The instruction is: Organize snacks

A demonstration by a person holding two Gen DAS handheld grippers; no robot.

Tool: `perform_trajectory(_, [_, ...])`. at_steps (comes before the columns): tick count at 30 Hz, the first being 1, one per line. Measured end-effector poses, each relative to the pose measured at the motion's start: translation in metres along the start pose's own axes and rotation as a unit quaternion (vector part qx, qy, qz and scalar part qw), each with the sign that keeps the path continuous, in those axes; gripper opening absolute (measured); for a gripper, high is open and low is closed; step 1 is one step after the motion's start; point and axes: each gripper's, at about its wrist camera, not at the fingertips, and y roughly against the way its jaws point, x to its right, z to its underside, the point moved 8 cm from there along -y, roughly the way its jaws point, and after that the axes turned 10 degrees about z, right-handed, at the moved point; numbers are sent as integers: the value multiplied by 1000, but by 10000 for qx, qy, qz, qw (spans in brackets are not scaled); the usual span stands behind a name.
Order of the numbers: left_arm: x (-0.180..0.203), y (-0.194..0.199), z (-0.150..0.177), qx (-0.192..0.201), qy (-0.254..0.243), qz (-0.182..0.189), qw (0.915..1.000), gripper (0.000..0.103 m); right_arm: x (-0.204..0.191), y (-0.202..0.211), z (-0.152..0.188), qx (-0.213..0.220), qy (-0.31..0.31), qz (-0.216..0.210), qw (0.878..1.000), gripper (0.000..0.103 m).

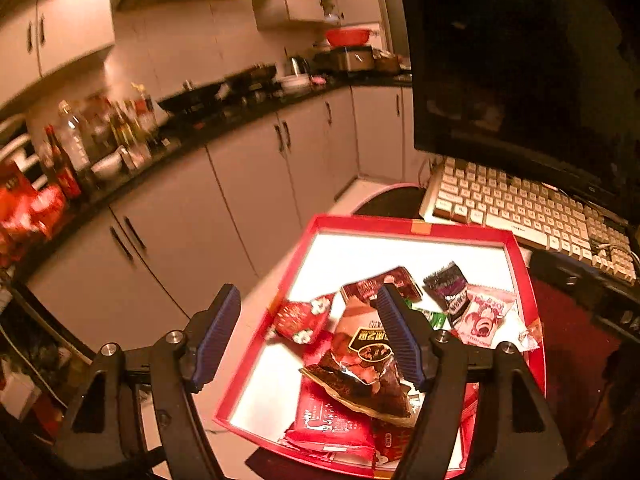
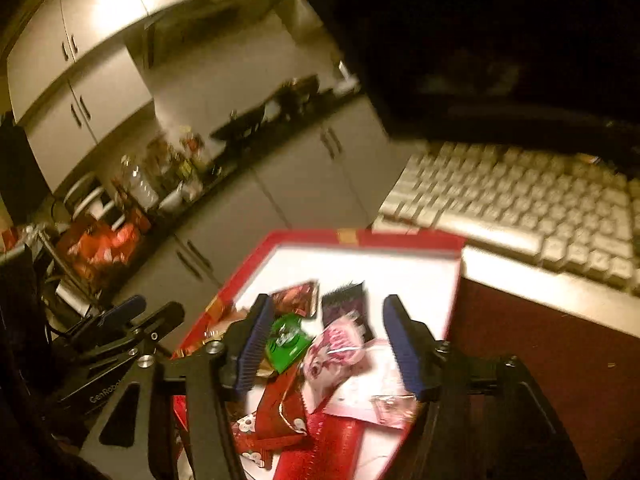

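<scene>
Snack packets heaped in a shallow red cardboard box with a white floor [image 1: 416, 227], on a dark red bench [image 1: 568, 340] just in front of a cream keyboard [image 1: 520, 204] and a black monitor [image 1: 520, 60]. Biggest in the heap: a flat red packet with white print [image 1: 332, 426] at the near edge, overlapped by a torn brown foil wrapper [image 1: 360, 392]. Behind these, a red packet with white flower marks [image 1: 304, 318], a dark red square packet [image 1: 396, 284], a pink and white sachet [image 1: 484, 316], a black and purple sachet [image 1: 448, 284], and a small green packet [image 2: 286, 342] half buried in the middle.

Left tongs [image 1: 308, 332] spread wide, gripping nothing, hovering over the box's left edge with the right finger above the brown wrapper. Right tongs [image 2: 332, 348] likewise spread wide and bare, poised above the green and pink packets; contact not discernible through motion blur.
</scene>
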Motion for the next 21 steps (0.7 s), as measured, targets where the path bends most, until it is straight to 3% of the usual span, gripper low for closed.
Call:
perform_trajectory(7, [29,41,-12,632,-194,-113,9978,81,35,65,2,571,-158,386,9975,63])
perform_trajectory(11, [51,60,-12,843,-183,260,9959,82,50,109,15,898,24,760,9931,70])
perform_trajectory(21, [108,81,-4,866,-517,1008,9898,82,77,189,56,1274,222,1503,9801,83])
